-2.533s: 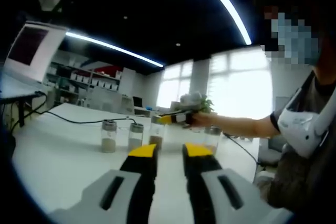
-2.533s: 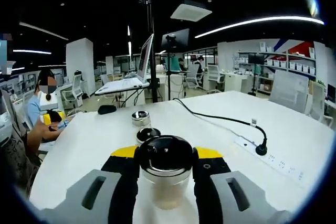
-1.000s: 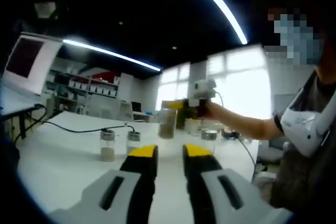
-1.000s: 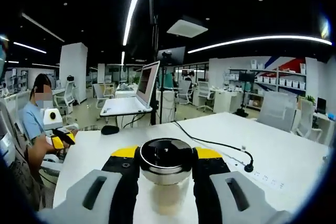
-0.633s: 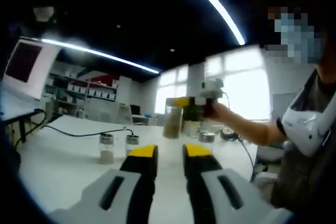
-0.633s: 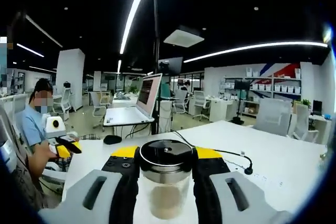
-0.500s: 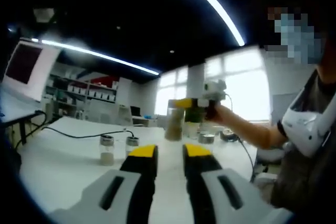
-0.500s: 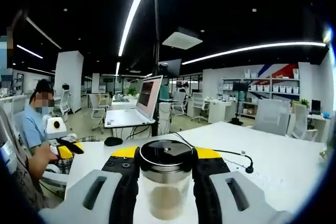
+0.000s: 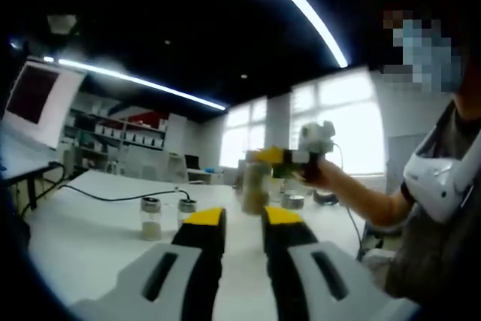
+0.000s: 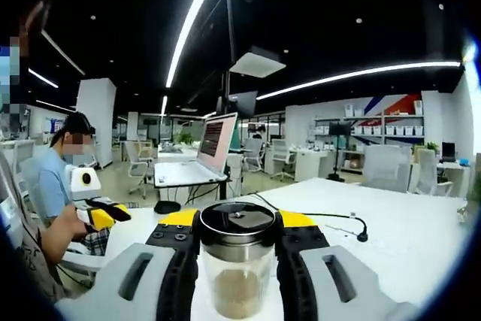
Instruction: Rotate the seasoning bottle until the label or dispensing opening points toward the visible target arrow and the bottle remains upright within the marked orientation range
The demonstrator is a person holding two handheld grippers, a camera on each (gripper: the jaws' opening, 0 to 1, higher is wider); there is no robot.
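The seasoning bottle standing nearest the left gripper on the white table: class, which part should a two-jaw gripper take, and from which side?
Grip the seasoning bottle across its clear glass body, below the metal cap, coming in level from the front. It stands upright with straight round sides, apart from its neighbour.

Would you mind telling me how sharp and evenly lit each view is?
Left gripper view: soft overall, bright windows wash out behind the held bottle. Right gripper view: crisp on the bottle in the right tongs, ceiling strip lights glare.

Seasoning bottle [image 10: 236, 261]: bottom cut off by frame edge, sides hidden behind right tongs [image 10: 237, 225]; label/opening can't tell. Two jars [image 9: 151, 217] on tabletop [image 9: 83, 242] too blurred to read.
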